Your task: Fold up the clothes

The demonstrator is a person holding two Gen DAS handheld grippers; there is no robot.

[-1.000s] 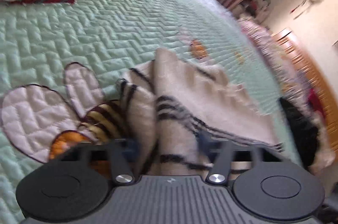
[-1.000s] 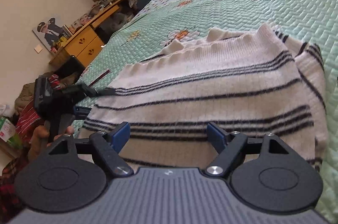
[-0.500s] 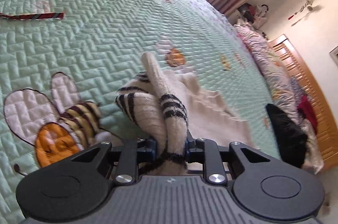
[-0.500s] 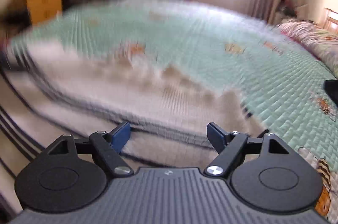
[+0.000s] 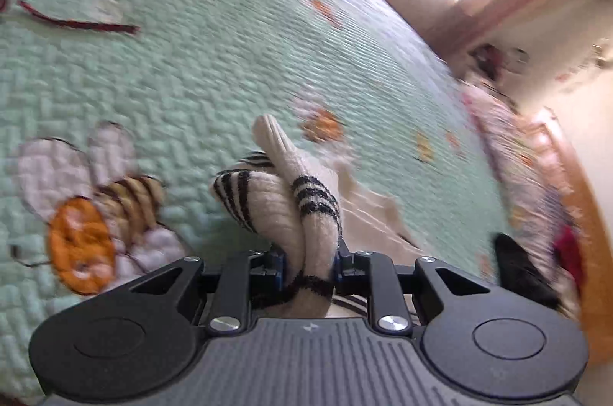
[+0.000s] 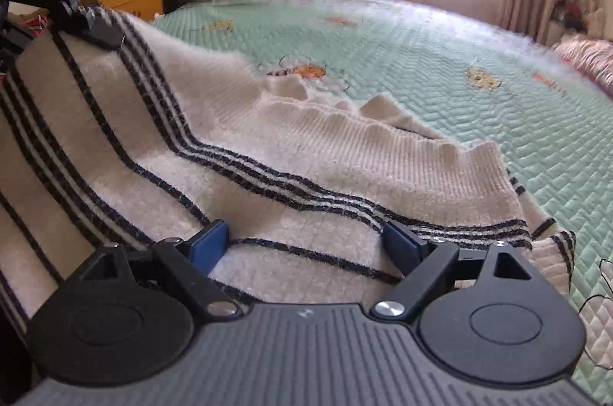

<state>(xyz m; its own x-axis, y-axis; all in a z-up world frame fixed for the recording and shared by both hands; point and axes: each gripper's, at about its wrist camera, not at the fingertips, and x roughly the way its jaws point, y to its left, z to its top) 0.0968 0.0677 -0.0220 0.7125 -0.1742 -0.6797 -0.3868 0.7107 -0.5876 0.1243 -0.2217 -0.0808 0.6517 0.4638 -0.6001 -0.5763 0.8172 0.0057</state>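
**One corner lifted, the far hem on the quilt**

Our left gripper (image 5: 308, 264) has its jaws pressed together on a bunched corner of the cream knitted sweater with black stripes (image 6: 245, 153). In the right wrist view that corner rides high at the upper left, and the knit slopes down from it to the mint-green quilted bedspread (image 6: 440, 61). Our right gripper (image 6: 306, 245) hangs just above the sweater's striped middle with its blue-padded jaws wide apart and nothing between them.

The relation that counts: the sweater's long axis runs from the lifted corner on the left down to the low corner at the right, with the ribbed hem wavy along the far edge. The free low corner lies ahead and to the right of our open right gripper, which we judge the nearer one for it.

Around us, a thin dark red strip (image 5: 76, 21) lies well apart on the bedspread, and a black object (image 5: 521, 272) sits near its right edge. Neither stands in the way.
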